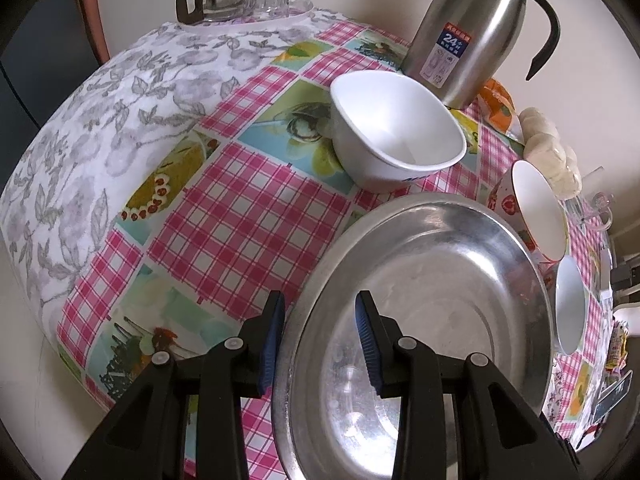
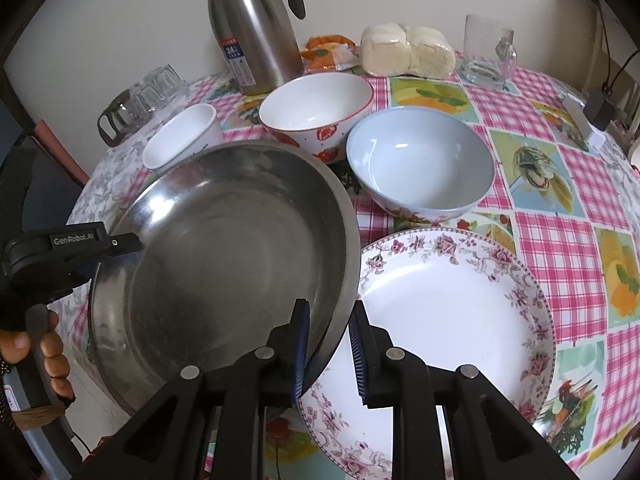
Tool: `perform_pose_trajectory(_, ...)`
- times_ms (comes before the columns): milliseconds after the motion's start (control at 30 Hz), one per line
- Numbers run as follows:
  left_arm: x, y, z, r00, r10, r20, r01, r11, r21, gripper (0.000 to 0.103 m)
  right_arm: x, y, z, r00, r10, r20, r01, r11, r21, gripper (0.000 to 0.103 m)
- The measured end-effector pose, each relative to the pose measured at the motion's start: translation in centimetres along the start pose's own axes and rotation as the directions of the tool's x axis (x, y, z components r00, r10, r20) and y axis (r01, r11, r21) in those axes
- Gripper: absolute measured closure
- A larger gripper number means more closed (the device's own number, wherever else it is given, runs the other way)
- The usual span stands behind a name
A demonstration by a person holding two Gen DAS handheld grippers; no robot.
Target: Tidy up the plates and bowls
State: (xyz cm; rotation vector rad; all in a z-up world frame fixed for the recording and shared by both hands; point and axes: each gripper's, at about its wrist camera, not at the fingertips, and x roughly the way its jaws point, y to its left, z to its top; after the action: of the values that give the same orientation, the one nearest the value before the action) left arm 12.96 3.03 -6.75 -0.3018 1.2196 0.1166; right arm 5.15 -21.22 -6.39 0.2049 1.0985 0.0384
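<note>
The steel plate (image 2: pixel 224 248) sits between both grippers, tilted, its right edge lapping over the floral plate (image 2: pixel 460 312).

Left gripper (image 1: pixel 320 344): the jaws straddle the steel plate's rim, one finger outside and one inside the dish. A gap shows between the pads and the metal, so the jaws stand fairly wide; whether they bear on the rim cannot be told.

Right gripper (image 2: pixel 329 350): the jaws straddle the opposite rim. The left pad lies against the metal and the right pad stands clear of it, so the grip appears loose or not yet closed. The floral plate lies directly below and to the right of this gripper.

A grip on opposite rims is judged to keep the wide, shallow dish level when it is lifted.

Ahead of the right gripper stand the white bowl (image 2: pixel 182 138), the strawberry bowl (image 2: pixel 316 114) and the blue bowl (image 2: pixel 420 164), each separate and unstacked. The steel jug (image 2: pixel 256 36) stands behind them.
</note>
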Motion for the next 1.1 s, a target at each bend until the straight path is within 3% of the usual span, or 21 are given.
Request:
perform_pose_trajectory(467, 1.0, 0.2, 0.0, 1.000, 0.011, -0.027, -0.011, 1.000, -0.028, 0.065, 0.0, 0.2, 0.0, 1.000, -0.004, -0.014, 0.004, 1.000, 0.003, 0.080)
perform_pose_trajectory(633, 1.1, 0.2, 0.1, 0.999, 0.006, -0.034, -0.008, 0.999, -0.034, 0.060, 0.2, 0.1, 0.0, 1.000, -0.003, -0.023, 0.003, 1.000, 0.007, 0.074)
perform_pose_trajectory(700, 1.0, 0.3, 0.2, 1.000, 0.006, -0.030, -0.007, 0.999, -0.037, 0.056, 0.0, 0.0, 0.0, 1.000, -0.003, -0.016, 0.003, 1.000, 0.011, 0.066)
perform_pose_trajectory(767, 0.8, 0.3, 0.2, 1.000, 0.007, -0.021, -0.008, 0.999, -0.036, 0.054, -0.2, -0.1, 0.2, 1.000, -0.014, -0.008, 0.014, 1.000, 0.021, 0.038)
perform_pose_trajectory(900, 0.3, 0.4, 0.4, 1.000, 0.023, -0.004, -0.023, 0.999, -0.029, 0.046, -0.5, -0.5, 0.3, 1.000, -0.013, 0.002, 0.013, 0.999, 0.037, 0.034)
perform_pose_trajectory(1000, 0.0, 0.1, 0.4, 0.999, 0.039, 0.003, -0.039, 0.999, -0.010, 0.033, -0.5, -0.6, 0.4, 1.000, -0.017, 0.004, 0.017, 0.999, 0.038, 0.028)
perform_pose_trajectory(1100, -0.2, -0.3, 0.6, 0.999, 0.043, 0.019, -0.044, 0.999, 0.015, 0.032, -0.5, -0.7, 0.5, 1.000, -0.014, 0.013, 0.013, 0.999, 0.041, 0.021)
